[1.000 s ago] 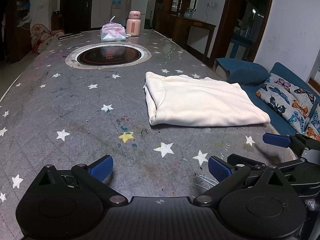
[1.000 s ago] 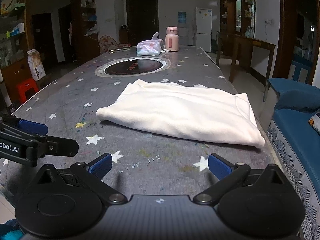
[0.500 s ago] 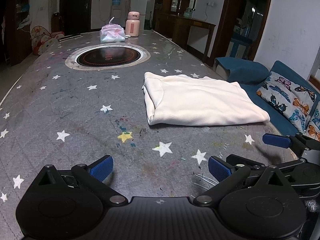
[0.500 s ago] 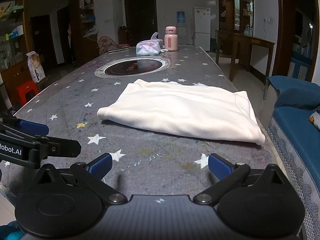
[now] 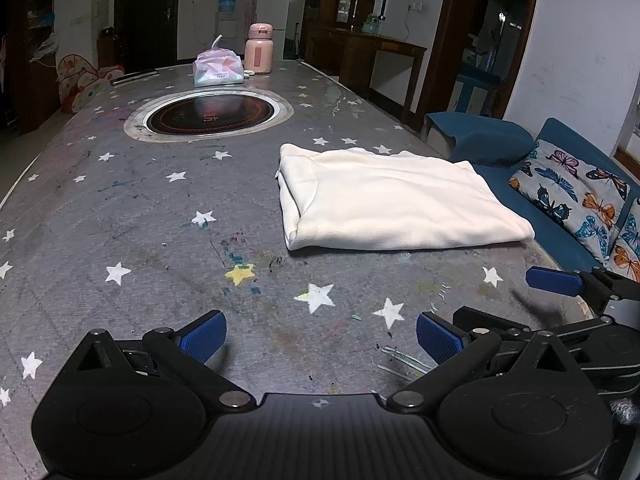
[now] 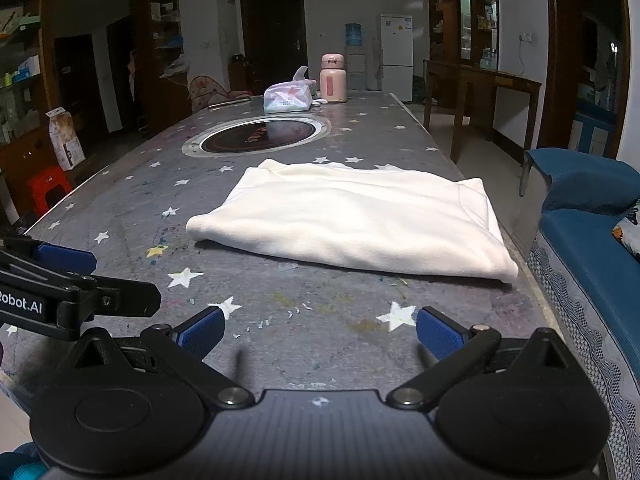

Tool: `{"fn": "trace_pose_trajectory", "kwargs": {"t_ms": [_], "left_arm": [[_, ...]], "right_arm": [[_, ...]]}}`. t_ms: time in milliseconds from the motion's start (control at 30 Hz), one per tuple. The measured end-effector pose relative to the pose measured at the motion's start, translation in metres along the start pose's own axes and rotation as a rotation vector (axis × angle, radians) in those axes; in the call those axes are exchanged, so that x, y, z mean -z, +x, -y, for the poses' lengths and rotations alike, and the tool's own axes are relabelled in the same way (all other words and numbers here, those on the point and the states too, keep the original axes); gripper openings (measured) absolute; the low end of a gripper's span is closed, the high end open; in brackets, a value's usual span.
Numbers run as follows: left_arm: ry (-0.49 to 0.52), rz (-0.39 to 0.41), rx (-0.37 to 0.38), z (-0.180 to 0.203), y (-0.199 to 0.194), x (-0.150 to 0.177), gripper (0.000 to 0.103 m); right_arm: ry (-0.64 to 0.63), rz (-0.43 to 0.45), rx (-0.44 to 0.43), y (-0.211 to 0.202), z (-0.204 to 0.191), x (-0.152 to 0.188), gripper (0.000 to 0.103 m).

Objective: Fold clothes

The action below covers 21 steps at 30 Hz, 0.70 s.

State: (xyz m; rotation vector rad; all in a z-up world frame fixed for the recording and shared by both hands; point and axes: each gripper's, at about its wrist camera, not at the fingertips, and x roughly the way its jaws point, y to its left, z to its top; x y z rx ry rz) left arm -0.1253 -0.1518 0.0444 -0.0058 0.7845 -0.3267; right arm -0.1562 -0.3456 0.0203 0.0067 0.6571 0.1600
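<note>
**Fold looks done, grippers idle**

Table [image 5: 100, 220]: cream garment [image 5: 392, 204] lies folded near right edge, unmoved over last sec. Left gripper [image 5: 320, 334] & right gripper [image 6: 318, 330] both wide open, empty, still back near edge; probably finished.

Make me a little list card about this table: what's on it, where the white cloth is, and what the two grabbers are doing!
cloth: white garment, folded flat, near the table's right edge
table: grey cover with stars, round burner in the middle
far end: tissue pack beside pink bottle
left gripper: jaws open, holding nothing, short of the cloth
right gripper: jaws open, holding nothing, short of the cloth
</note>
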Motion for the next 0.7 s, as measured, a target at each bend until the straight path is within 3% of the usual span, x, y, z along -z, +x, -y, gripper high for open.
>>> {"fn": "trace_pose_trajectory", "kwargs": {"t_ms": [700], "left_arm": [[0.014,-0.009,0.000,0.0046,0.0010,-0.0020,0.103]], "right_arm": [[0.015,0.004,0.014,-0.0030,0.0035,0.0009,0.103]]}}
